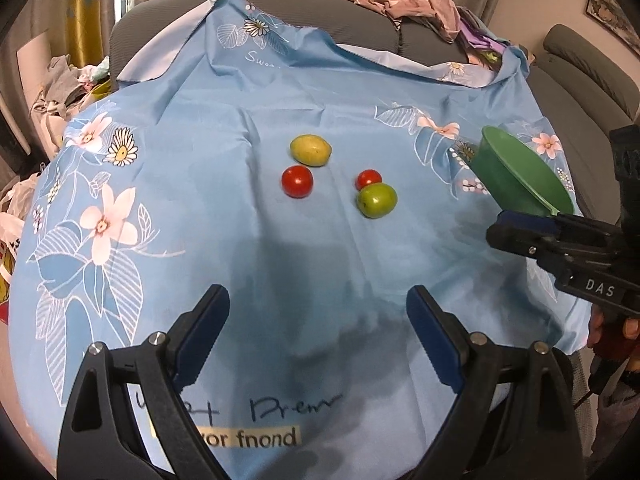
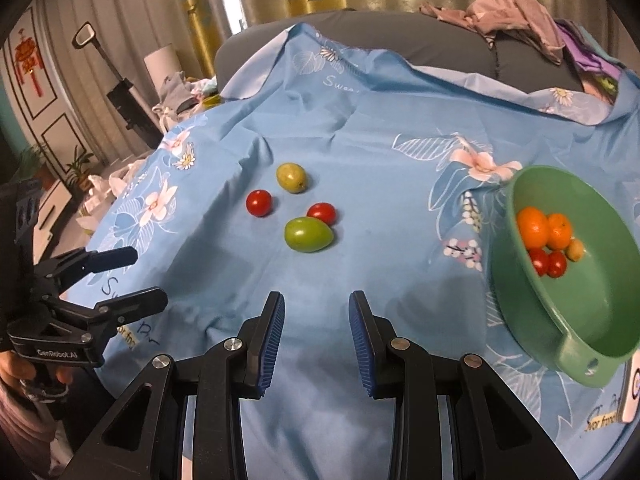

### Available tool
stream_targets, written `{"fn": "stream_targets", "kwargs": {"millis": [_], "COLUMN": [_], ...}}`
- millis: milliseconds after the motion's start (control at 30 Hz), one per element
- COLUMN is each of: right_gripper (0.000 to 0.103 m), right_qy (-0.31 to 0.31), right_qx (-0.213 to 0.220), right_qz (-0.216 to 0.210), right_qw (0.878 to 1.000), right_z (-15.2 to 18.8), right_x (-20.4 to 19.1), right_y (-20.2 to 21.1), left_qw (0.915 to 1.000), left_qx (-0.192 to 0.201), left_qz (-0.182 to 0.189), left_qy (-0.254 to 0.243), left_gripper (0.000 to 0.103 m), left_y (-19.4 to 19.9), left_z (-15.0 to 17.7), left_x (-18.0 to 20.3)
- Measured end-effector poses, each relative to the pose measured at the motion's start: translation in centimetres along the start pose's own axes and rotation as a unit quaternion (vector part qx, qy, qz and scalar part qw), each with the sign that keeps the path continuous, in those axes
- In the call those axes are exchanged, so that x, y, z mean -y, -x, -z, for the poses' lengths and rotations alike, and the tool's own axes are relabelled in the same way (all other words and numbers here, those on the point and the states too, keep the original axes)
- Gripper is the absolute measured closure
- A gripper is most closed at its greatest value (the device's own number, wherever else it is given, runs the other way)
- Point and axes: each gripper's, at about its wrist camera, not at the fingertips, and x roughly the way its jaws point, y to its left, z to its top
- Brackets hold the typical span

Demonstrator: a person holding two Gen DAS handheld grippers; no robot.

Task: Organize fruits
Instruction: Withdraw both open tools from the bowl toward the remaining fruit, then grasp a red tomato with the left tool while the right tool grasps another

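Note:
On the blue flowered cloth (image 1: 240,240) lie a yellow-green fruit (image 1: 311,150), a red tomato (image 1: 297,181), a smaller red tomato (image 1: 369,179) and, touching it, a green fruit (image 1: 377,200). The same fruits show in the right wrist view: yellow-green (image 2: 291,177), red (image 2: 259,202), red (image 2: 321,212), green (image 2: 308,234). A green bowl (image 2: 600,320) at the right holds oranges (image 2: 532,227) and small tomatoes (image 2: 549,263). My left gripper (image 1: 318,300) is open and empty, short of the fruits. My right gripper (image 2: 317,304) is open and empty, left of the bowl.
The cloth covers a grey sofa (image 1: 360,16). Pink and purple clothes (image 1: 420,0) are piled at the back right. Bags and clutter (image 1: 68,84) stand left of the cloth. A vacuum handle (image 2: 116,84) leans by the curtains at the left.

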Motion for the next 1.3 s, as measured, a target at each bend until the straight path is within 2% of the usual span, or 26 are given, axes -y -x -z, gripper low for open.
{"fn": "stream_targets", "kwargs": {"millis": [400,533,833,1100,1233,1300], "right_gripper": [0.07,0.07,0.07,0.069,0.069,0.07], "right_qy": [-0.034,-0.05,-0.06,-0.041,-0.025,-0.015], "right_qx": [-0.021,-0.036,-0.077,-0.129,-0.138,-0.135], "right_qz": [-0.033,-0.028,-0.056,-0.058,-0.045,-0.043], "right_qw": [0.999,0.998,0.994,0.989,0.989,0.99], "right_z": [-3.8,-5.3,-7.4,-8.3,-8.5,-8.2], "right_x": [1.3,2.4,2.6,2.3,2.2,2.0], "right_y": [-5.0,-7.4,-11.8,-14.2,-14.2,-14.1], "left_qw": [0.9998,0.9997,0.999,0.9948,0.9948,0.994], "left_qx": [-0.008,-0.014,-0.03,-0.023,-0.036,-0.039], "left_qz": [-0.011,-0.013,-0.019,-0.066,-0.058,-0.065], "left_qy": [-0.015,-0.017,-0.027,-0.074,-0.075,-0.078], "left_gripper": [0.014,0.016,0.019,0.02,0.034,0.034], "left_y": [-3.8,-5.4,-8.3,-10.3,-11.0,-11.5], "left_z": [-4.0,-5.2,-7.2,-8.5,-8.6,-8.3], "left_x": [-0.3,-0.6,-0.6,0.2,0.1,-0.1]}}
